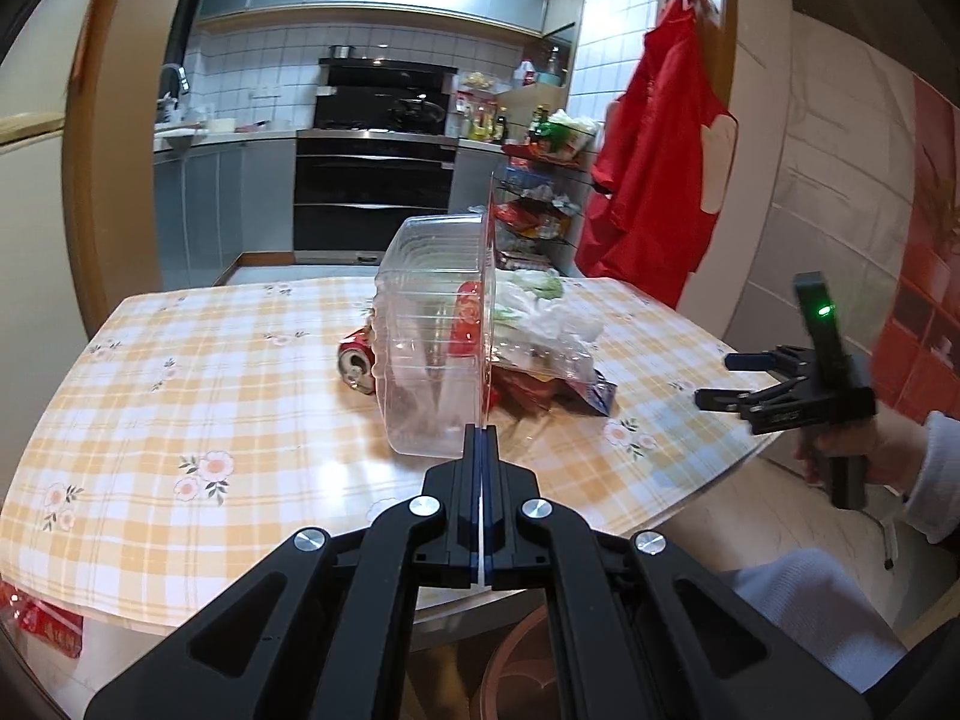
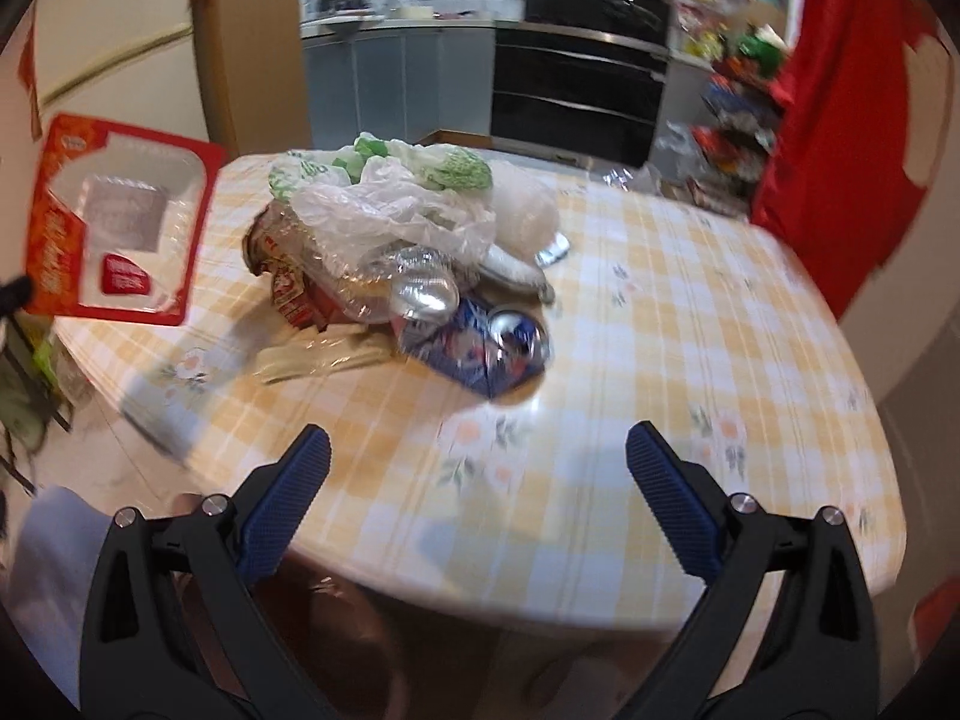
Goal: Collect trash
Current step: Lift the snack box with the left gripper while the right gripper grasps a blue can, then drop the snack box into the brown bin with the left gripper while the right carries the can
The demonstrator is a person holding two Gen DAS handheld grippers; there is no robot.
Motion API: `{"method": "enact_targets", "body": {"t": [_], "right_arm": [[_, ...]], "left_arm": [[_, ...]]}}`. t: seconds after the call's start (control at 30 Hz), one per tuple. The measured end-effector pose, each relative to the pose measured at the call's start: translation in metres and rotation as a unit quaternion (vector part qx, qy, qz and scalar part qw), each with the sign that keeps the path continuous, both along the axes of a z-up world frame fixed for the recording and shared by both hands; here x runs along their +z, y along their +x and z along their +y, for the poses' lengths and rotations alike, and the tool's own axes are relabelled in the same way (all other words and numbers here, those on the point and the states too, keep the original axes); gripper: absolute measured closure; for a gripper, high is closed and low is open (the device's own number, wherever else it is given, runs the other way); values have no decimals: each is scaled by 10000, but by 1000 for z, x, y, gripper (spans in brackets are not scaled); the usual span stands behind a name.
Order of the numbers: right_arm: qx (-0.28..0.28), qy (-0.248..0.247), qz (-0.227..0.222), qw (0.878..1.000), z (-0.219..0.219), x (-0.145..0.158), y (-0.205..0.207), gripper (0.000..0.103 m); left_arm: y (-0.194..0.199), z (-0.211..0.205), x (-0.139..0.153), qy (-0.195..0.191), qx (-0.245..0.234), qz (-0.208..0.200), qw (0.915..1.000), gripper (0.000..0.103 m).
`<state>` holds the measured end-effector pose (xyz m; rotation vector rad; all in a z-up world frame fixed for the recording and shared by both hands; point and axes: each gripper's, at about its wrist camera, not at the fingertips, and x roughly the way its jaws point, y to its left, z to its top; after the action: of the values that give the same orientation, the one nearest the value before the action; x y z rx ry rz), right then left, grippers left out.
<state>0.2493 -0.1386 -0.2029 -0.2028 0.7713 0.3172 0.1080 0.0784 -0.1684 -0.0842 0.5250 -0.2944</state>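
My left gripper (image 1: 481, 441) is shut on the flat rim of a clear plastic blister package (image 1: 432, 330), which it holds edge-on above the table. In the right wrist view the same package (image 2: 120, 222) shows its red card frame at the far left. A trash pile lies mid-table: crumpled plastic bags (image 2: 390, 204), foil, red wrappers (image 2: 294, 294), a crushed blue can (image 2: 504, 336) and a crushed red can (image 1: 357, 360). My right gripper (image 2: 479, 444) is open and empty, over the near table edge, short of the pile. It also shows at the table's right edge (image 1: 729, 381).
The round table (image 1: 180, 372) has a yellow checked floral cloth. A red apron (image 1: 654, 180) hangs on the door frame to the right. A cluttered wire rack (image 1: 540, 204) stands behind the table. A brown stool (image 1: 522, 666) sits under the near edge.
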Motion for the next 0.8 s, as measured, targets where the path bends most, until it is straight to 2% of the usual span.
{"method": "enact_targets", "body": {"t": [0.07,0.1,0.13,0.33,0.43,0.53,0.6,0.63,0.7,0.8], "right_arm": [[184,-278,-81,9994,12,-12,15,9],[275,-472,-90,9985,21,-19,25,17],[354,-597,-60,9976,29,-26,34,19],[474,-668,-33,9966,53,-48,71,25],[414,-671,71,9969,60,-58,87,32],[481,-735,207,9959,63,-64,95,49],[521,-804,229,9951,61,-64,92,72],[517,-844,228,9948,58,-64,90,73],[526,-857,250,9946,50,-63,85,80],[511,-925,270,9940,36,-58,78,83]], "left_arm": [[1,4,-2,-24,117,34,9999,102],[2,6,-3,-43,164,52,9998,102],[3,7,-4,-73,208,73,9997,102],[10,13,-8,-110,339,143,9993,102],[14,13,-9,-106,353,168,9992,102],[15,13,-9,-130,356,169,9991,102],[15,12,-10,-133,351,162,9992,102],[16,11,-10,-136,345,161,9992,102],[16,12,-12,-156,334,176,9992,102],[18,11,-13,-171,321,188,9992,102]]}}
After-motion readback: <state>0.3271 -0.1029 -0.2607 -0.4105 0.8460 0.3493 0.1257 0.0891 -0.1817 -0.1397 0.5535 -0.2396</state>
